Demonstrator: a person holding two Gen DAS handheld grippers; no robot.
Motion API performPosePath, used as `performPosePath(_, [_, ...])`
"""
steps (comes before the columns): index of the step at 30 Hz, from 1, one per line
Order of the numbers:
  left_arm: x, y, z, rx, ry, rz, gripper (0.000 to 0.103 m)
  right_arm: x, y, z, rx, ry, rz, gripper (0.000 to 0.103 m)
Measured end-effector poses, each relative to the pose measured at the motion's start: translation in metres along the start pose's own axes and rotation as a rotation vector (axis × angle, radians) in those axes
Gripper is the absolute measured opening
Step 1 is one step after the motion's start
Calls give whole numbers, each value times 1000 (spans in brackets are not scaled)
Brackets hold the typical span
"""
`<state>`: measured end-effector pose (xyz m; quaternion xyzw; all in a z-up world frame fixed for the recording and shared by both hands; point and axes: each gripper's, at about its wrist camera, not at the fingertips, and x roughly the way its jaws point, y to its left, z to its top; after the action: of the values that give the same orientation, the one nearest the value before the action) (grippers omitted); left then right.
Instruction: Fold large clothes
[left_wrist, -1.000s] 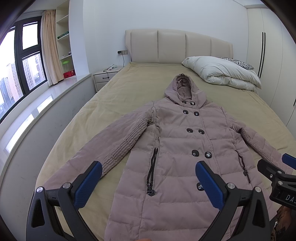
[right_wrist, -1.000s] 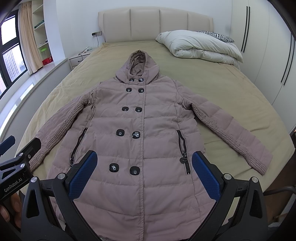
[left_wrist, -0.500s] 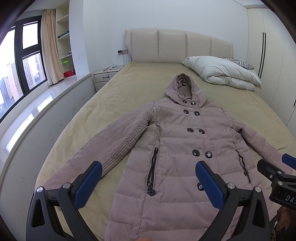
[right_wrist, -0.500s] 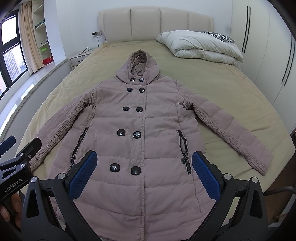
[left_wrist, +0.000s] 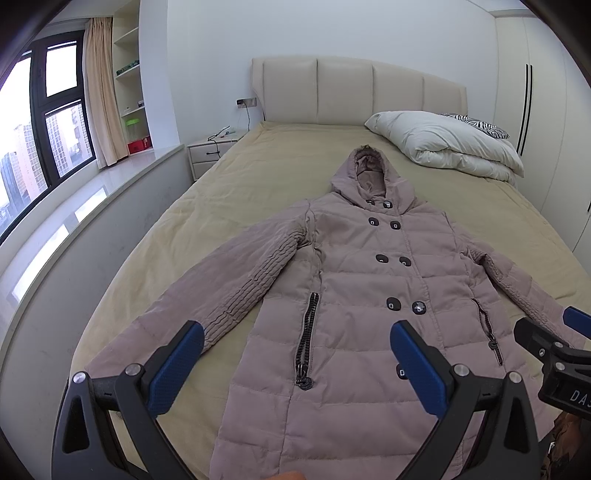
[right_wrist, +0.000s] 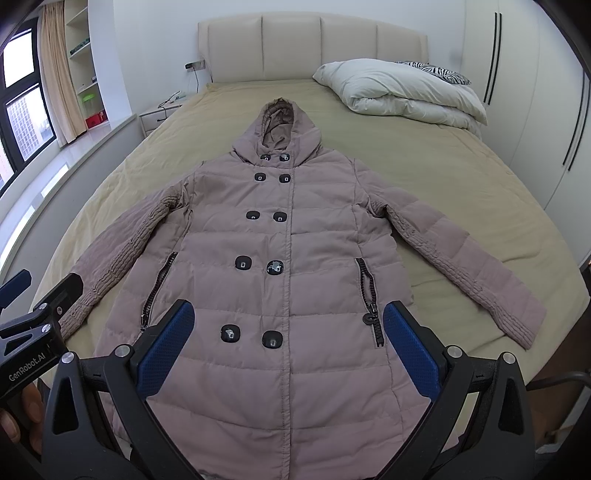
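A mauve hooded puffer coat (left_wrist: 369, 295) (right_wrist: 288, 258) lies flat and buttoned on the bed, front up, hood toward the headboard, both sleeves spread outward. My left gripper (left_wrist: 295, 347) is open and empty, held above the coat's lower left part near the left sleeve (left_wrist: 229, 291). My right gripper (right_wrist: 288, 332) is open and empty above the coat's lower middle. Each gripper shows at the edge of the other's view. The coat's hem is hidden below both frames.
The bed (left_wrist: 258, 177) has a tan cover and beige headboard. A folded white duvet (right_wrist: 399, 92) and zebra pillow lie at the far right. A nightstand (left_wrist: 210, 153), window ledge and window are on the left; wardrobes (right_wrist: 535, 92) on the right.
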<state>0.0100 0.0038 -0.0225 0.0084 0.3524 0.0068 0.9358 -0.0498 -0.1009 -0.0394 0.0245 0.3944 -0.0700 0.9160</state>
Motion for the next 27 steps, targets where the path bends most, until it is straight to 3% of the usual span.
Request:
performPosePath(10, [12,6,-19,9,15,26,103,6,3,-2,1,12,2,103])
performPosePath(13, [18,15,-25,-21,40,-1,103,7,0,-2,5,15,9,103])
performPosePath(15, [28,34,-32,-121,93,-91,103,10,-1,-3,10,16,17,103])
performPosePath(17, [44,64,-46,-308,140,-219,103,13,-4,-3,30,17,45,103])
performPosePath(18, [51,78,-55,-389,154,-245,103,14,-6,-3,39,18,62,103])
performPosePath(22, [64,125,-83,-594,132,-202,103,22,-8,-6,96,25,167,103])
performPosePath(27, [78,189,-122,-964,204,-260,101,34,-5,-7,146,38,251,103])
